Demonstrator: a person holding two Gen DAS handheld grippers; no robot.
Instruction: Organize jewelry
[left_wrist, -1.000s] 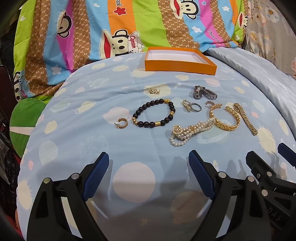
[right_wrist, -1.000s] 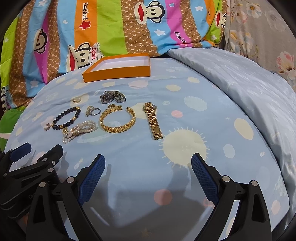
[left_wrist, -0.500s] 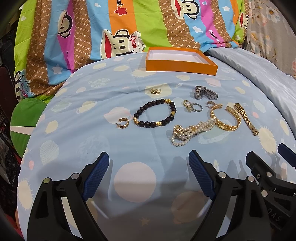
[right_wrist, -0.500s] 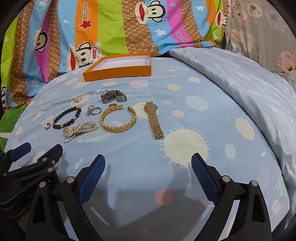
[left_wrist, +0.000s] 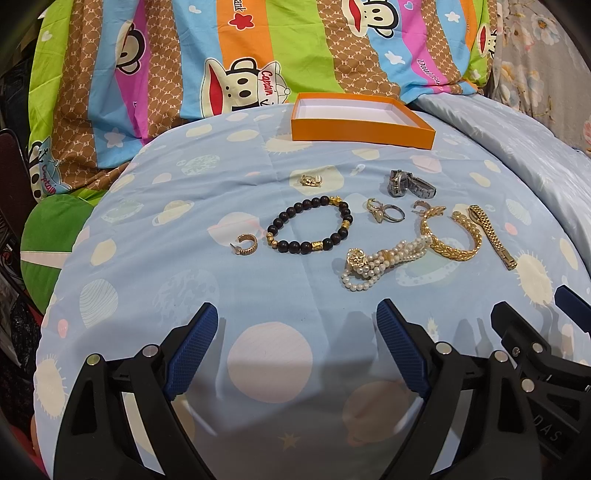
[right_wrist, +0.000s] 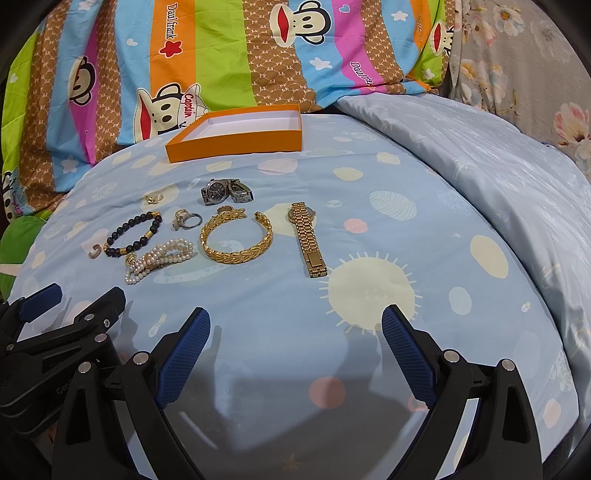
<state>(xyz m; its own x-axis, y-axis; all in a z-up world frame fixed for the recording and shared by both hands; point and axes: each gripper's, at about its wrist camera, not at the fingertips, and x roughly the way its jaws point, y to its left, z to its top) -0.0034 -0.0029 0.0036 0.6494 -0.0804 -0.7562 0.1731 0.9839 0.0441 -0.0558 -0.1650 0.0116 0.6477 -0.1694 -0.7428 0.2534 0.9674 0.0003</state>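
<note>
Home bedroom, bed with planet-print sheet (left_wrist: 258, 177), cartoon monkey duvet (right_wrist: 221, 55)

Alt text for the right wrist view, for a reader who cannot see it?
Gold, pearl and dark-beaded jewelry and a silver watch lie on a pale blue planet-print bedsheet, before an empty orange cardboard tray. The open right gripper hovers nearby, empty.

Left gripper (left_wrist: 297, 317) jaws spread wide, right gripper (right_wrist: 297, 325) likewise (both empty), side by side
</note>
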